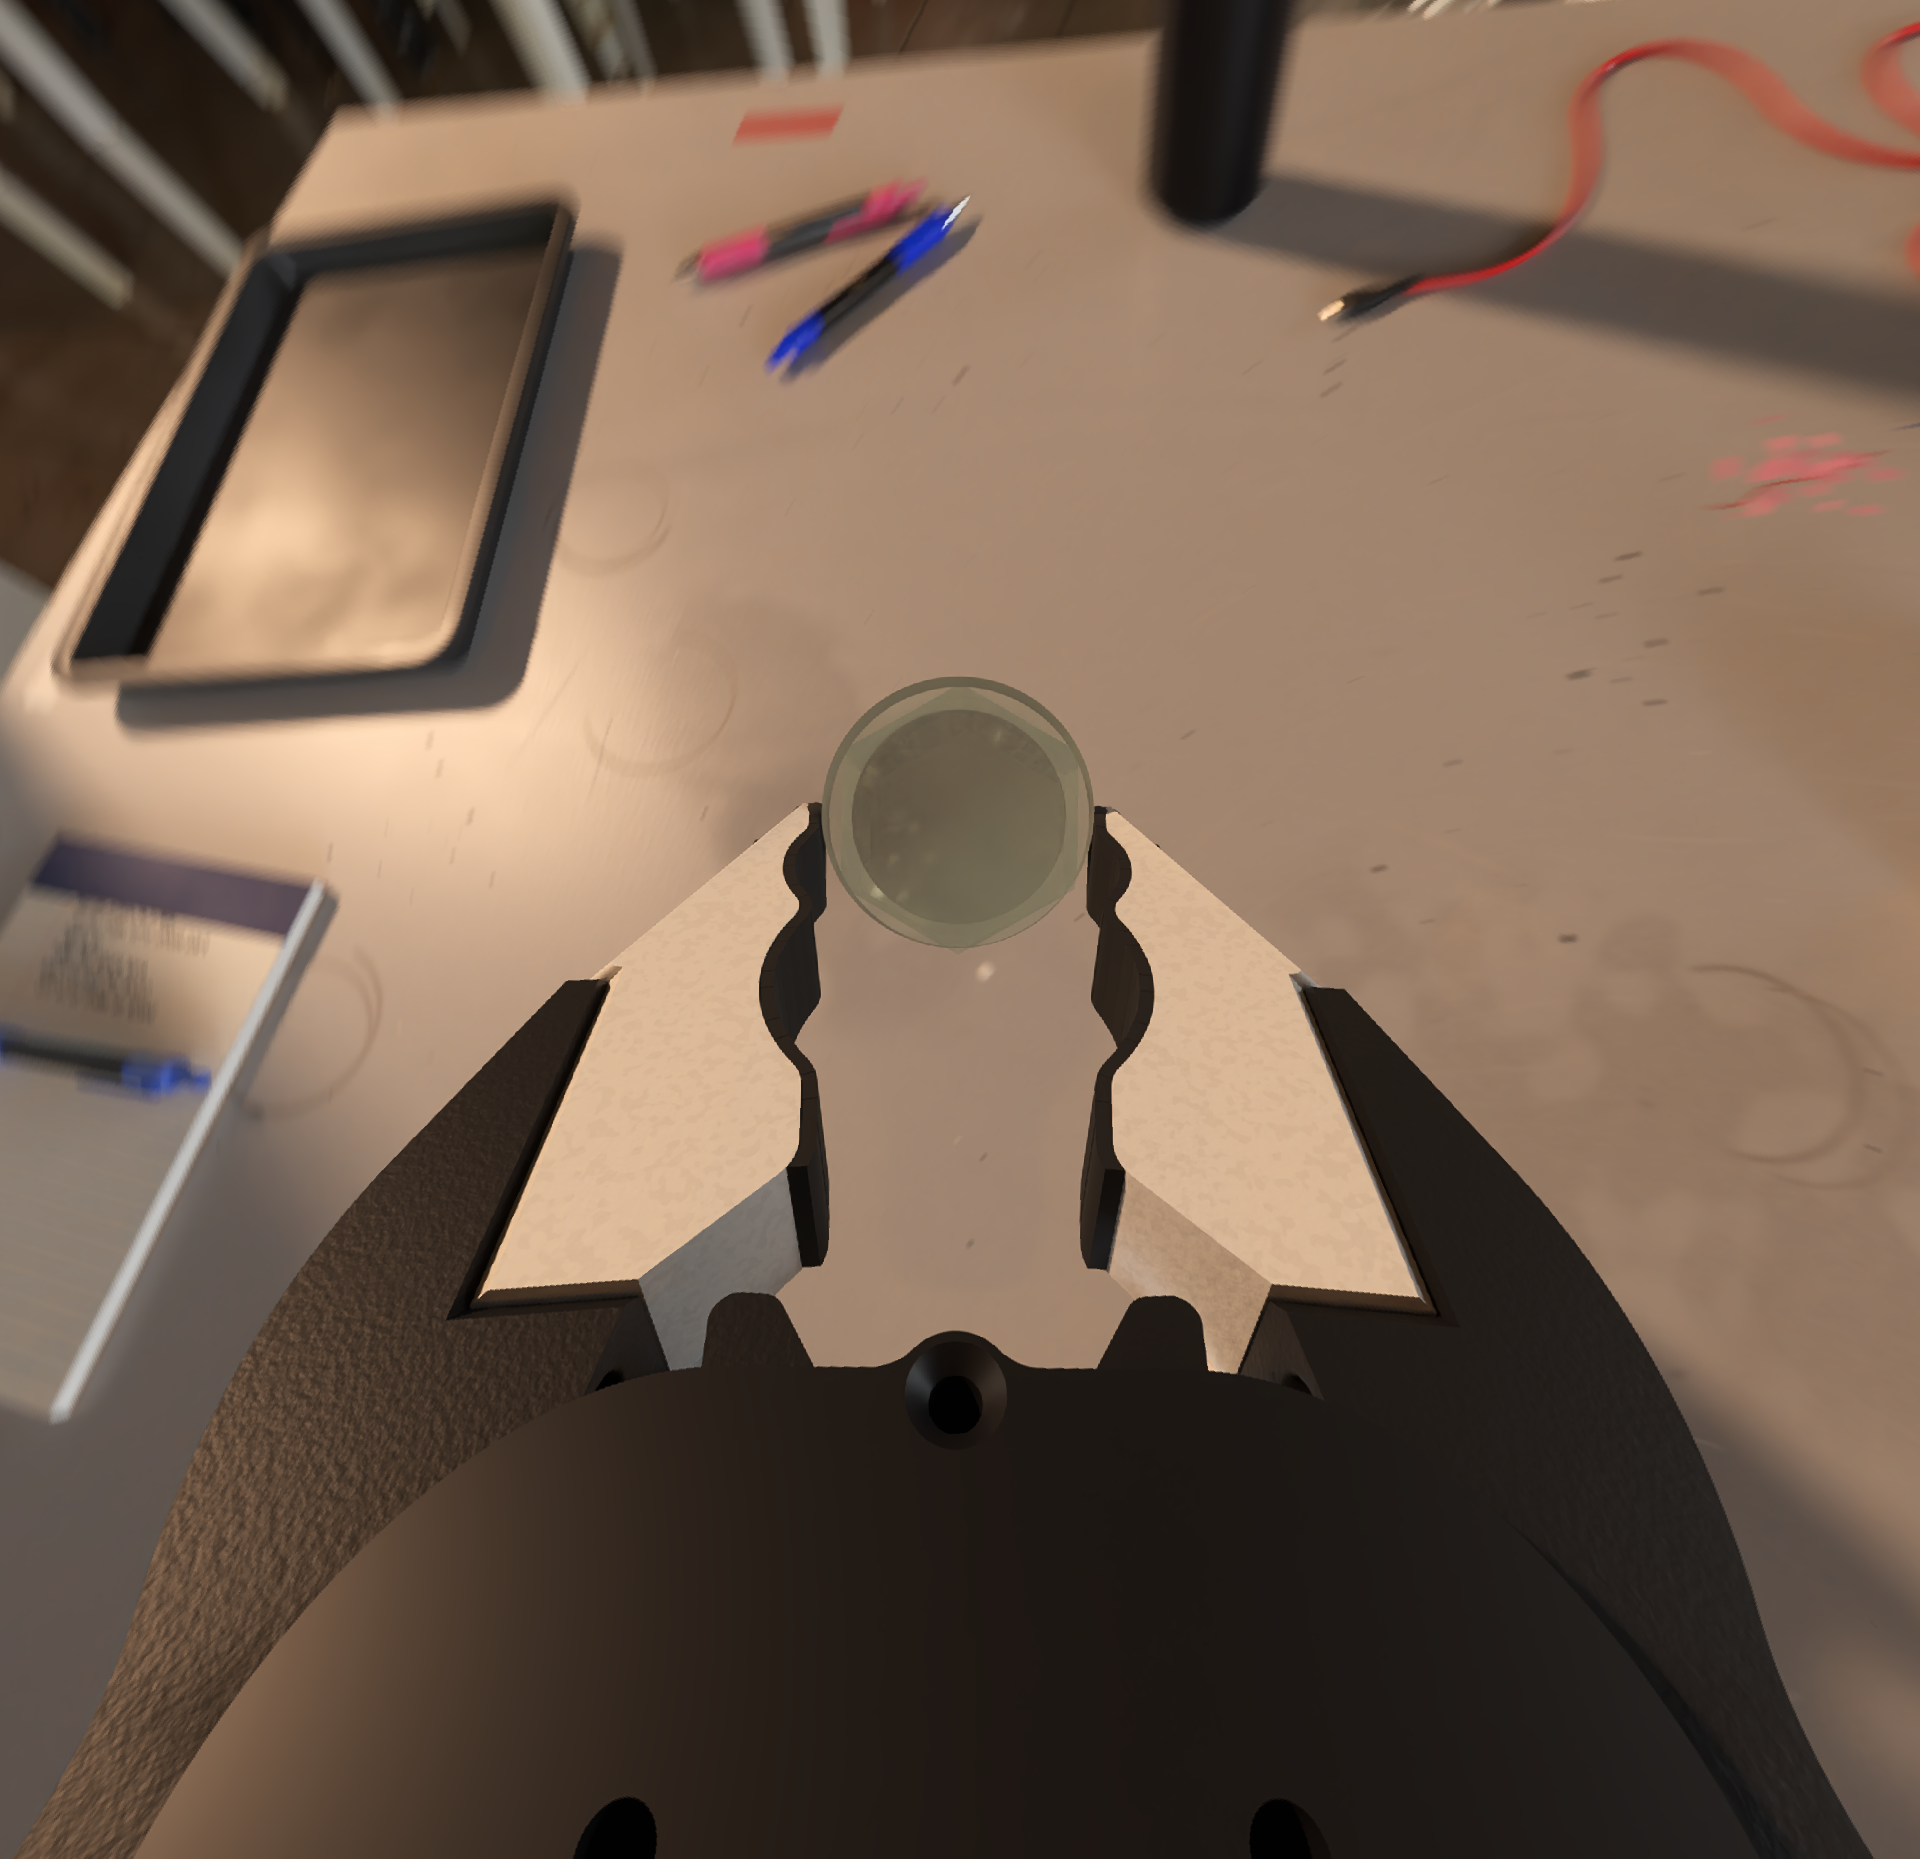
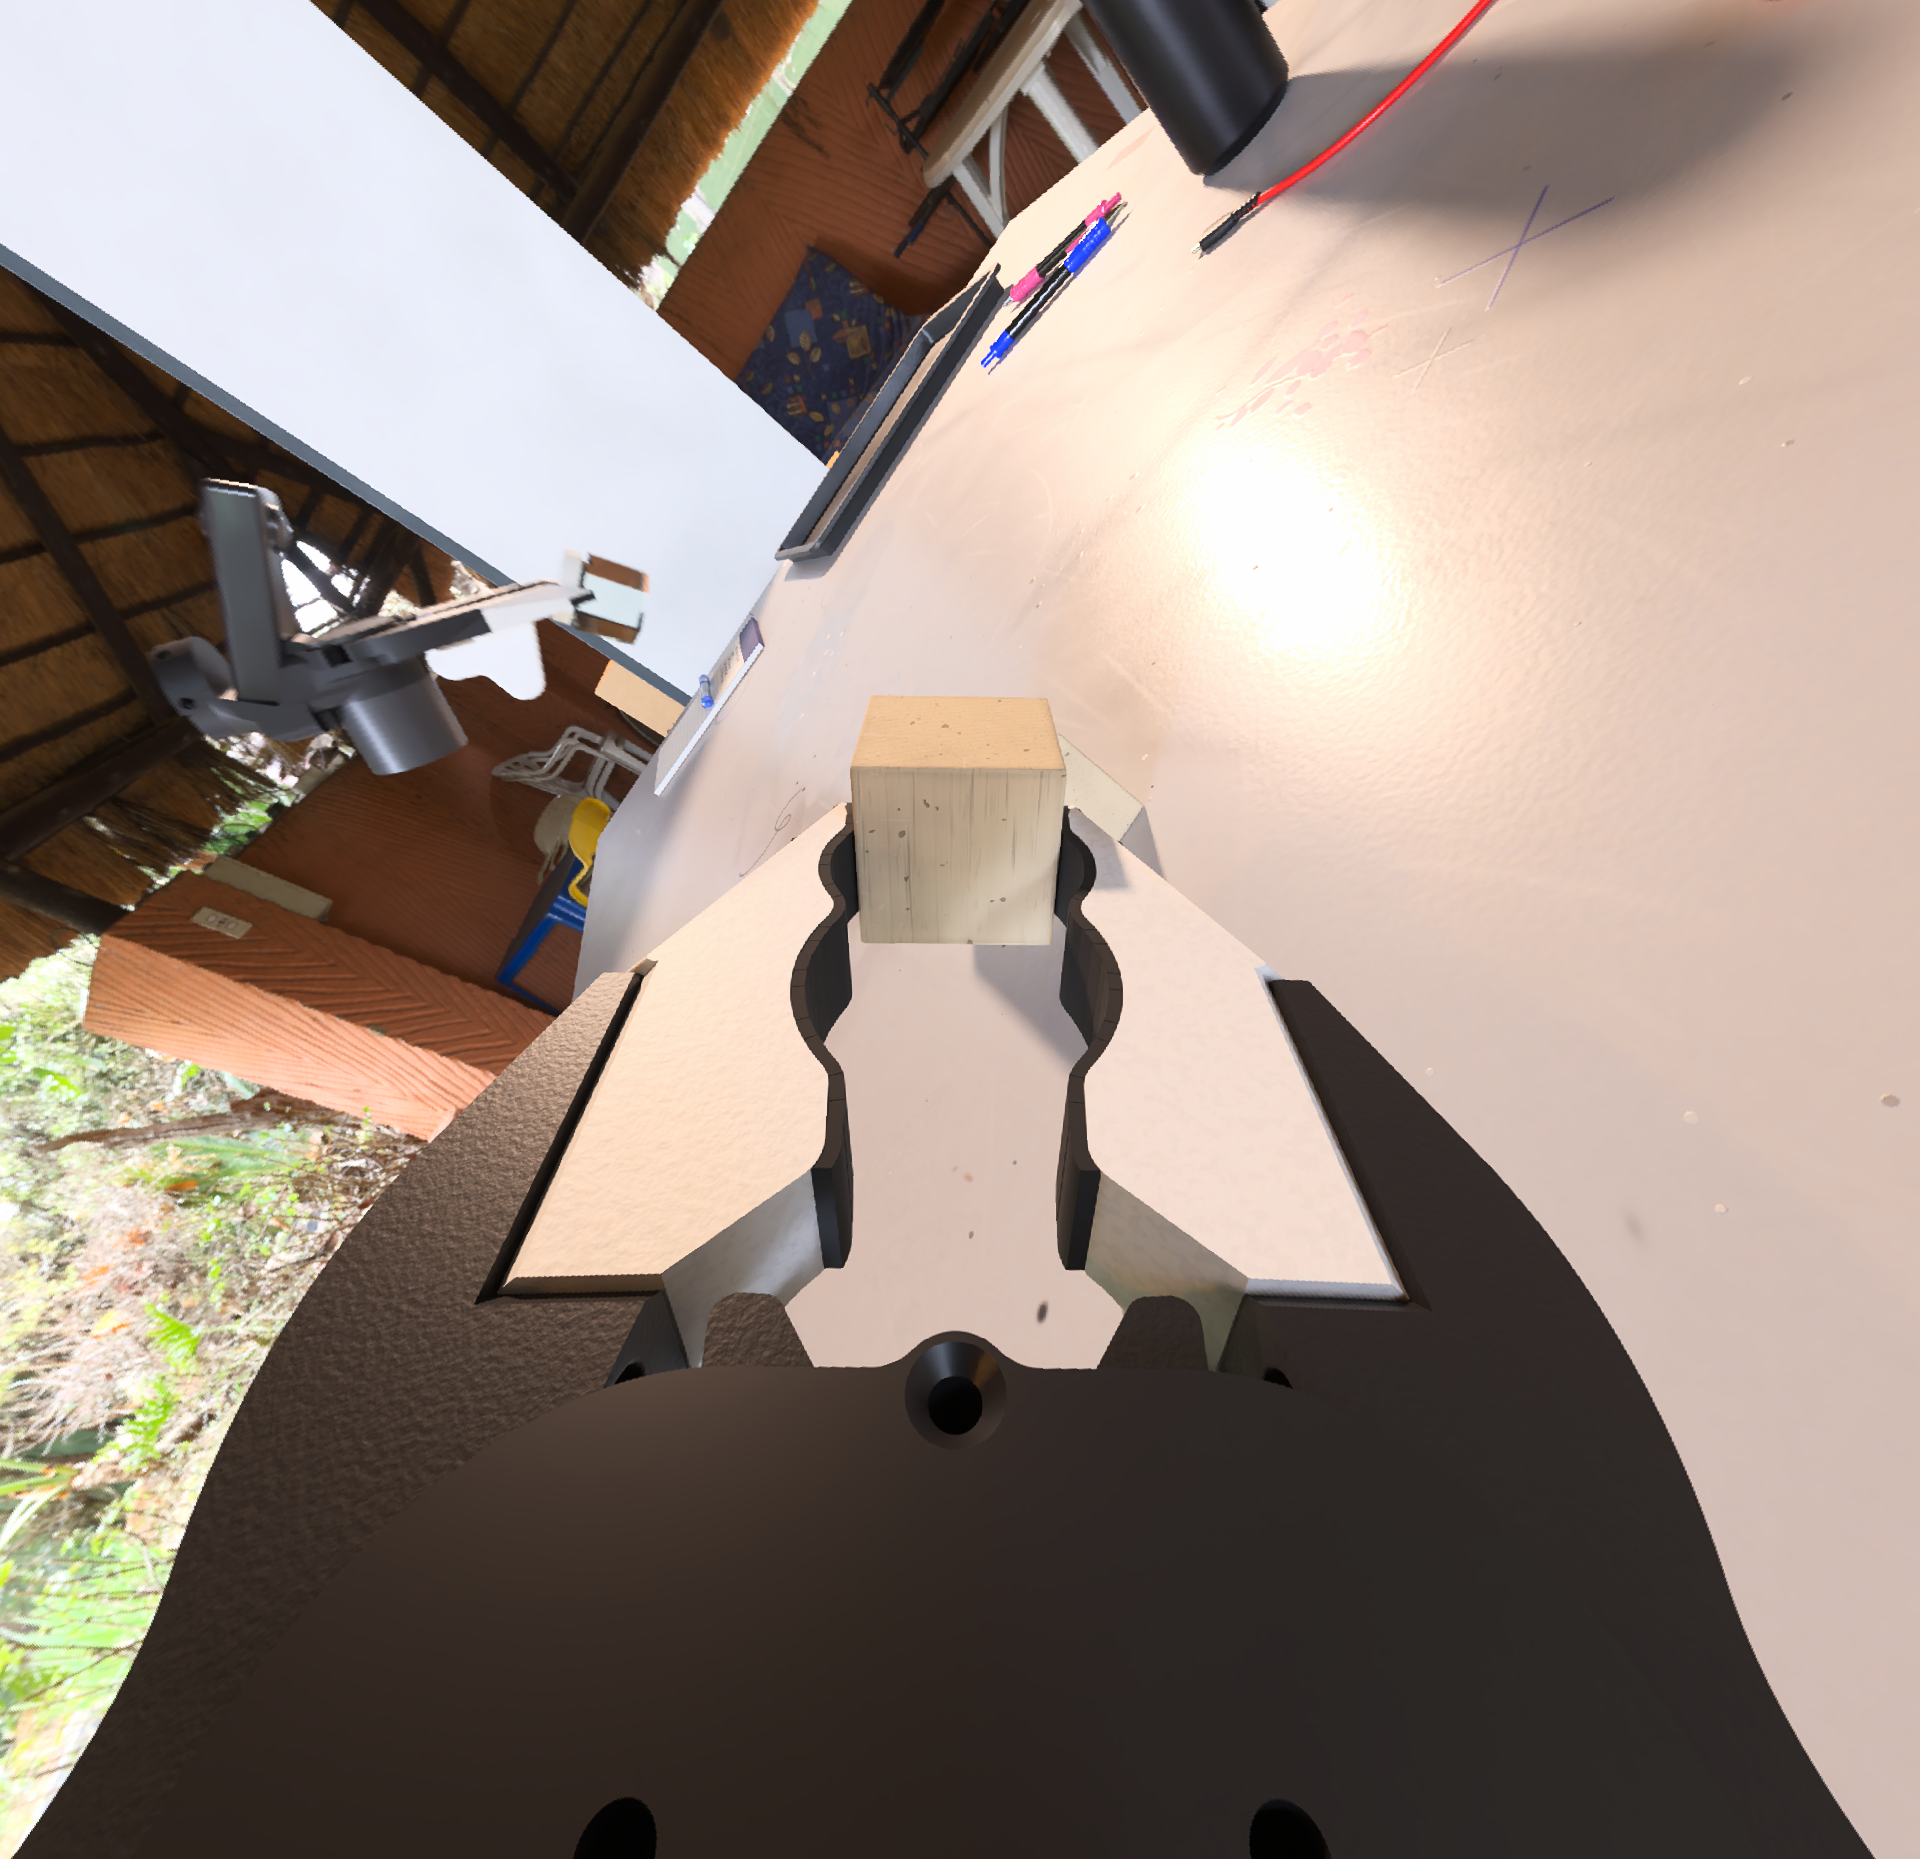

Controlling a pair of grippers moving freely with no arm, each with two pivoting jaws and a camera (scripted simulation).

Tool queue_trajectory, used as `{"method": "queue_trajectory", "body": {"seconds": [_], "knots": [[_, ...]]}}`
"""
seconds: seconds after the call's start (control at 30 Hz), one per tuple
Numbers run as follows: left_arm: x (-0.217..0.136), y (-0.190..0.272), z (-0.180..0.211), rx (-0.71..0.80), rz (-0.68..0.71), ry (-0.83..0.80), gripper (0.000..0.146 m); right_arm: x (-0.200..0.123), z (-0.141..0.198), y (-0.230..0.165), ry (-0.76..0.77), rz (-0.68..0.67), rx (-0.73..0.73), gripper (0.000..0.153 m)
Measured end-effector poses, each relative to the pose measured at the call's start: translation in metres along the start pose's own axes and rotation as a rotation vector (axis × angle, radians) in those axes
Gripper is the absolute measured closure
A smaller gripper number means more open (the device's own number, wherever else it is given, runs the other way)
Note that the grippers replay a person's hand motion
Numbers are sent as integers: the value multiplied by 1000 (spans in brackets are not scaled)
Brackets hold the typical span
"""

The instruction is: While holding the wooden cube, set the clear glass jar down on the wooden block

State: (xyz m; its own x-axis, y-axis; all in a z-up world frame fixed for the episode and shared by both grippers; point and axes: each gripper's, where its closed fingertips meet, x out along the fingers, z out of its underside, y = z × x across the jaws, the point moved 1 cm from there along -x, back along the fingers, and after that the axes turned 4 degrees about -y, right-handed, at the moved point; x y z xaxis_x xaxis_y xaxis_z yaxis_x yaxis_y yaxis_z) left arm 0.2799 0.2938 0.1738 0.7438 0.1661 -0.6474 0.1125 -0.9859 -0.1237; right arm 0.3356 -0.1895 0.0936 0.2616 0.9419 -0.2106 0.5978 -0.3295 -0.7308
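In the left wrist view I look straight down on the clear glass jar (image 1: 957, 814), seen as a round rim. My left gripper (image 1: 956, 843) is shut on it at the fingertips, above the beige table (image 1: 1299, 666). In the right wrist view, my right gripper (image 2: 956, 843) is shut on the pale wooden cube (image 2: 956, 822), with the fingertips on its two sides, close to the table (image 2: 1455, 770). This view is tilted. The left gripper (image 2: 582, 596) also shows far off at the left, holding the jar (image 2: 615, 596) in the air. I see no other wooden piece.
A black tray (image 1: 166, 521) lies at the table's far left. Pink and blue pens (image 1: 862, 261) lie behind the jar. A black cylinder (image 1: 1216, 84) and a red cable (image 1: 1558, 220) are at the back right. A notepad with a blue pen (image 1: 135, 1113) lies at the left edge.
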Motion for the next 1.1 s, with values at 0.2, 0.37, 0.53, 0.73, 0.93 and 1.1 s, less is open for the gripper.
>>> {"method": "queue_trajectory", "body": {"seconds": [0.2, 0.37, 0.53, 0.73, 0.93, 1.1], "knots": [[-33, 106, -49, 319, 244, 155, 96, -3, 1, -1, -2, 1, -7, 116], [-32, 215, -40, 702, 587, 191, 96, -14, 3, 0, 16, 13, -4, 116], [-15, 292, -13, 900, 817, 66, 96, -32, 4, 5, 47, 38, 8, 116], [5, 344, 2, 1019, 967, -26, 96, -60, 8, 12, 88, 75, 33, 116], [21, 374, 5, 1054, 1060, -76, 96, -91, 9, 20, 162, 116, 72, 116], [33, 381, 7, 1125, 1045, -107, 96, -104, 14, 22, 181, 129, 93, 116]]}}
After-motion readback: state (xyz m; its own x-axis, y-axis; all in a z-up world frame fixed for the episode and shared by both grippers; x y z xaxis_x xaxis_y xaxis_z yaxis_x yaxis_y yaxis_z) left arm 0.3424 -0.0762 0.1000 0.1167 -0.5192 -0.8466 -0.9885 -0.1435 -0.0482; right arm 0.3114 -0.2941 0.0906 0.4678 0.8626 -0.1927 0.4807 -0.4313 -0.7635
